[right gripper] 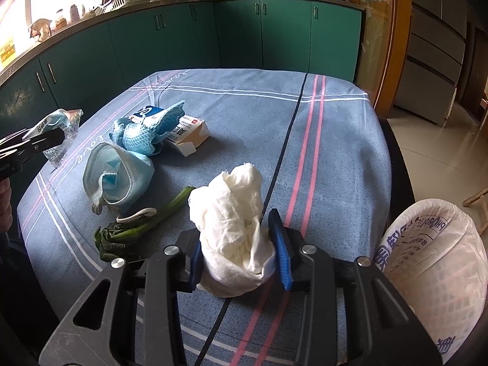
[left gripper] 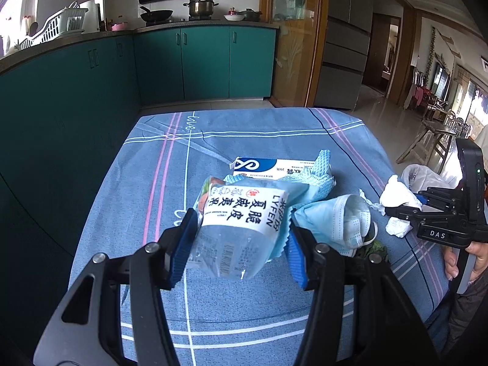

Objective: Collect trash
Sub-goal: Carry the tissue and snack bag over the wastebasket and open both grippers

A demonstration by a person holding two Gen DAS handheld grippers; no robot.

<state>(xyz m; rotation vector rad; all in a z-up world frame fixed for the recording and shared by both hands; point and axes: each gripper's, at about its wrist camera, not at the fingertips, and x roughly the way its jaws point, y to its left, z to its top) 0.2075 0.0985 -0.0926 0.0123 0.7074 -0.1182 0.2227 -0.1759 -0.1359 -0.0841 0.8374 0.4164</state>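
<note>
My left gripper (left gripper: 239,244) is shut on a clear snack wrapper (left gripper: 241,213) with a white label, held just above the table; the right wrist view shows this wrapper (right gripper: 58,134) lifted at the far left. My right gripper (right gripper: 236,238) is shut on a crumpled white tissue (right gripper: 235,207), its blue pads pressing in from both sides, near the table's right side. On the cloth lie a blue face mask (right gripper: 119,170), a blue mesh cloth (right gripper: 146,134), a medicine box (right gripper: 189,134) and a green vegetable leaf (right gripper: 137,228).
The table wears a blue checked cloth (right gripper: 335,140). A white bin lined with a printed plastic bag (right gripper: 433,259) stands beside the table's right edge. Green kitchen cabinets (right gripper: 238,30) run behind and to the left. A person's hand (left gripper: 457,262) grips the right tool.
</note>
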